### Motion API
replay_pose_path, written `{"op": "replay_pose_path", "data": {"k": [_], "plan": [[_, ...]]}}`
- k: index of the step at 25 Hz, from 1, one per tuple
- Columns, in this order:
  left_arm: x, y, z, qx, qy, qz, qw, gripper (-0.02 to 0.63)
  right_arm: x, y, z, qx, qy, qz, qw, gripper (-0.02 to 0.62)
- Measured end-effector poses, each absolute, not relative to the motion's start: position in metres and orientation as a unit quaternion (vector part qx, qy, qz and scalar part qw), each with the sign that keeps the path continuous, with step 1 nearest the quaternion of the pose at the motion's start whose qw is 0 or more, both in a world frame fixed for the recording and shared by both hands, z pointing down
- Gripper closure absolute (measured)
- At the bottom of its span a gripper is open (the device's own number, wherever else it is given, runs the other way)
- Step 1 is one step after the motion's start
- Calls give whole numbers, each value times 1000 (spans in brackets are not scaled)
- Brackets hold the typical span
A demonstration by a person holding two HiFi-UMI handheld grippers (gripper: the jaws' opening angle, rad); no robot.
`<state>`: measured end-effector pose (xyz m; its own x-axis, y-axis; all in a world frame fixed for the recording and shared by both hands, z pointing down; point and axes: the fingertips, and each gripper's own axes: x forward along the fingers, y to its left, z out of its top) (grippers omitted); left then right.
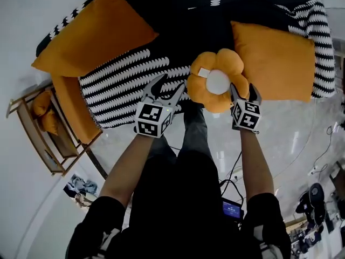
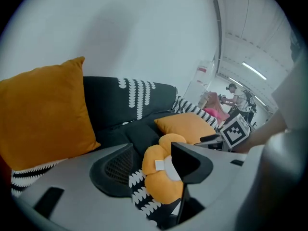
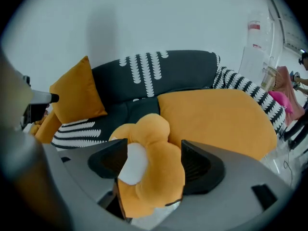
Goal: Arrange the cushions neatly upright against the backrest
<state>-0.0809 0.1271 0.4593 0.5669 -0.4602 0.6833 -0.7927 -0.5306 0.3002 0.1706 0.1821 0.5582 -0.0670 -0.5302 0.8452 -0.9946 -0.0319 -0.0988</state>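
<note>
While right gripper clamps flower cushion, white centre upward, left gripper half-open, empty.

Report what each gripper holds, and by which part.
The right gripper holds the flower cushion, one jaw on its white centre, the other on an orange petal. The left gripper is open and holds nothing.

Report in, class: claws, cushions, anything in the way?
Left claw open, empty. Right claw shut on flower cushion. Right square cushion lies flat on sofa beside it.
</note>
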Motion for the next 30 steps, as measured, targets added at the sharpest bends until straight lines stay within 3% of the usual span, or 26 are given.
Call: {"op": "replay_pose_path", "data": {"k": [11, 12, 13, 15, 17, 30], "plan": [[-48, 140, 485, 849, -298, 318, 300, 342, 184, 224, 618, 615, -564, 435, 339, 210], [-47, 141, 484, 850, -293, 320, 299, 342, 186, 224, 619, 614, -562, 429, 351, 224], [-47, 141, 485, 851, -289, 321, 298, 344, 186, 223, 619, 612, -562, 424, 361, 303], [-52, 138, 489, 851, -283, 326, 298, 344, 180, 217, 615, 608, -568, 414, 370, 377], [-57, 135, 489, 850, -280, 330, 300, 344, 168, 207, 601, 606, -584, 395, 369, 407], [-122, 71, 446, 834, -367, 267, 313, 351, 58, 43, 494, 448, -761, 118, 454, 419]]}}
